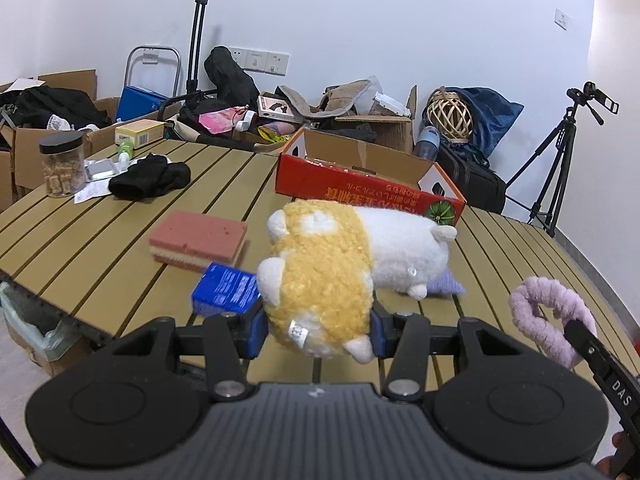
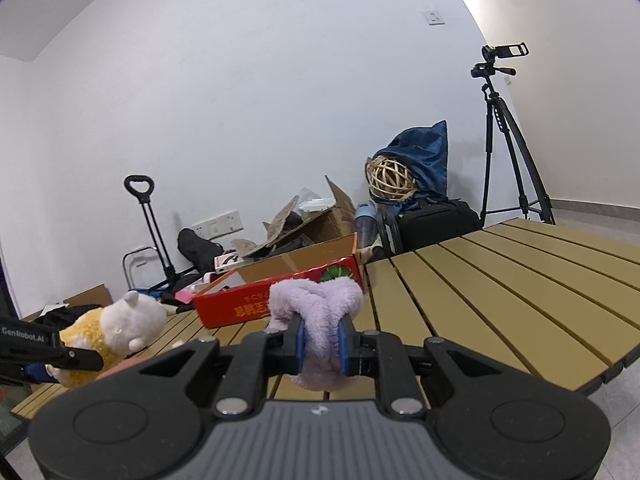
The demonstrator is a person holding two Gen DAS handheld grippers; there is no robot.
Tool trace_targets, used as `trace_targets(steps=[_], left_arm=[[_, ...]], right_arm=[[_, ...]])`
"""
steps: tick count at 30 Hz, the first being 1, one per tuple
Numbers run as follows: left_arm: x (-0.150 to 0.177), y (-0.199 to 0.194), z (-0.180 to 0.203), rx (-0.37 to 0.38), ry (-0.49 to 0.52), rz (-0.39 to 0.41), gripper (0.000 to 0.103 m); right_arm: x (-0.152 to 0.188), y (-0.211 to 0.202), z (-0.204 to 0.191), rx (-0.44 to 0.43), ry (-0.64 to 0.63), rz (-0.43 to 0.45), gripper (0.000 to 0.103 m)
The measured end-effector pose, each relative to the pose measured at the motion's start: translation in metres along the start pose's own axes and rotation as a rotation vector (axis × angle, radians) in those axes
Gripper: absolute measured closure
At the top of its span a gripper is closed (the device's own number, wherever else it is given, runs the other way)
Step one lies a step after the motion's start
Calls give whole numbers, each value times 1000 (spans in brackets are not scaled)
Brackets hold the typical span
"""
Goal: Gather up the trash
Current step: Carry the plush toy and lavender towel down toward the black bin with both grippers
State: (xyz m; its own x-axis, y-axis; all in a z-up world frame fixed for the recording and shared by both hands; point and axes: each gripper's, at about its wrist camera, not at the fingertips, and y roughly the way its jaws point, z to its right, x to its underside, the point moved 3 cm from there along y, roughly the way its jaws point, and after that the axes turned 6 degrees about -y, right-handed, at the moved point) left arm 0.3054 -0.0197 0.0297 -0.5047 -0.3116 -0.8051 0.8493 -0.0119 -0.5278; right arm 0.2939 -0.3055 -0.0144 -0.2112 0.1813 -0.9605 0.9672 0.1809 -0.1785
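Observation:
A yellow and white plush toy [image 1: 328, 276] hangs above the slatted table, and my left gripper [image 1: 318, 332] is shut on its yellow end. The same plush toy [image 2: 116, 328] shows at the left of the right wrist view, with the left gripper's fingers [image 2: 80, 356] on it. My right gripper [image 2: 323, 342] is shut on a fluffy lilac scrunchie [image 2: 316, 304], held above the table. That scrunchie [image 1: 548, 312] appears at the right of the left wrist view. An open red cardboard box [image 1: 360, 176] stands on the table beyond both grippers; the red box [image 2: 276, 296] lies just behind the scrunchie.
On the table [image 1: 100, 248] lie a pink sponge [image 1: 198, 244], a blue packet [image 1: 226, 288], a black cloth [image 1: 150, 178], a jar [image 1: 62, 164] and a lilac item [image 1: 446, 286] under the plush. Cardboard boxes, bags and a trolley crowd the floor behind. A tripod [image 2: 506, 140] stands at the right.

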Motion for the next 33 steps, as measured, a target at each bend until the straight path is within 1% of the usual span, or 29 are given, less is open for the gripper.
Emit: trace_targets(steps=[6, 11, 17, 20, 24, 33], left_arm=[[17, -21, -11, 2, 12, 7, 54], [33, -38, -16, 2, 41, 24, 54], [52, -51, -25, 9, 56, 14, 54], [63, -54, -31, 4, 61, -5, 54], [79, -56, -42, -11, 56, -39, 54], [122, -54, -72, -73, 74, -125, 54]], right_arm=[[11, -14, -11, -30, -23, -22, 88], [22, -29, -24, -71, -69, -43, 88], [36, -47, -35, -116, -104, -74, 88], [43, -55, -41, -139, -119, -93, 88], [59, -59, -50, -167, -137, -149, 88], [109, -61, -76, -217, -161, -319, 88]])
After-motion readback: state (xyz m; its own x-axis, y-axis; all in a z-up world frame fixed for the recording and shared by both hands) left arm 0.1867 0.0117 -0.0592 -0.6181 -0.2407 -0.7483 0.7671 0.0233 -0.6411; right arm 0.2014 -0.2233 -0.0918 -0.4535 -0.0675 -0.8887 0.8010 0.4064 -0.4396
